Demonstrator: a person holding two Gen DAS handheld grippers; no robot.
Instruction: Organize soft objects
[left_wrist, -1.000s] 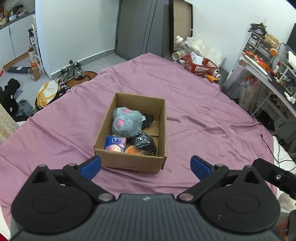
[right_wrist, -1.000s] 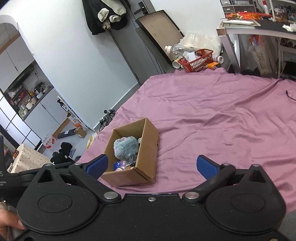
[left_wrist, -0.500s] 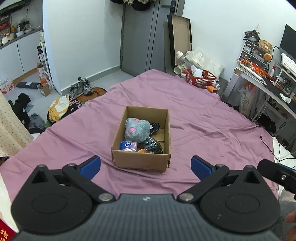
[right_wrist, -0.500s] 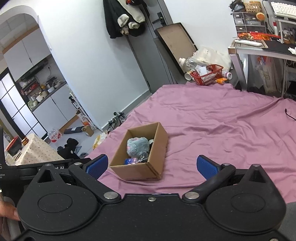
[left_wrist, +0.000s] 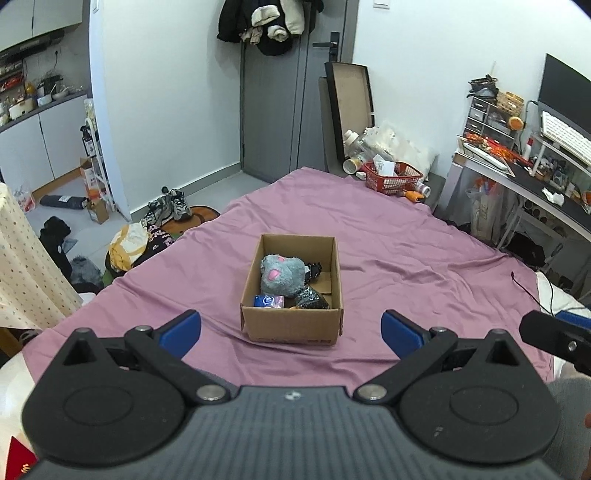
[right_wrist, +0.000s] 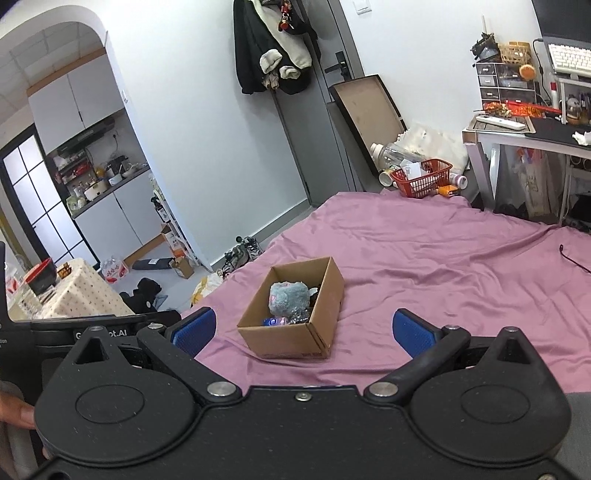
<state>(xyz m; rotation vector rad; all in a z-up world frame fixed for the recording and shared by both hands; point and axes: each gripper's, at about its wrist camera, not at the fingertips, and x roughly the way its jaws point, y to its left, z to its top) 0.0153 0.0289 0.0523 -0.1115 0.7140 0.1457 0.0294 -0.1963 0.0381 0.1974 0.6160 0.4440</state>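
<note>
An open cardboard box (left_wrist: 291, 325) stands on the purple bedsheet (left_wrist: 406, 258); it also shows in the right wrist view (right_wrist: 288, 341). Inside lie a grey plush toy (left_wrist: 281, 275) with pink marks, a blue packet (left_wrist: 267, 301), a black shiny bag (left_wrist: 312, 297) and something orange, mostly hidden. The plush toy also shows in the right wrist view (right_wrist: 286, 297). My left gripper (left_wrist: 290, 328) is open and empty, held back from the box. My right gripper (right_wrist: 301, 328) is open and empty, also back from the box.
A red basket (left_wrist: 393, 177) with bottles sits at the bed's far end. A desk (left_wrist: 517, 181) with clutter stands on the right. Shoes (left_wrist: 170, 206) and bags lie on the floor left of the bed. The right gripper's tip (left_wrist: 554, 339) shows at the left view's right edge.
Both grippers have pulled back and up from the box, which looks smaller now. More of the room and door shows. Both stay open.
</note>
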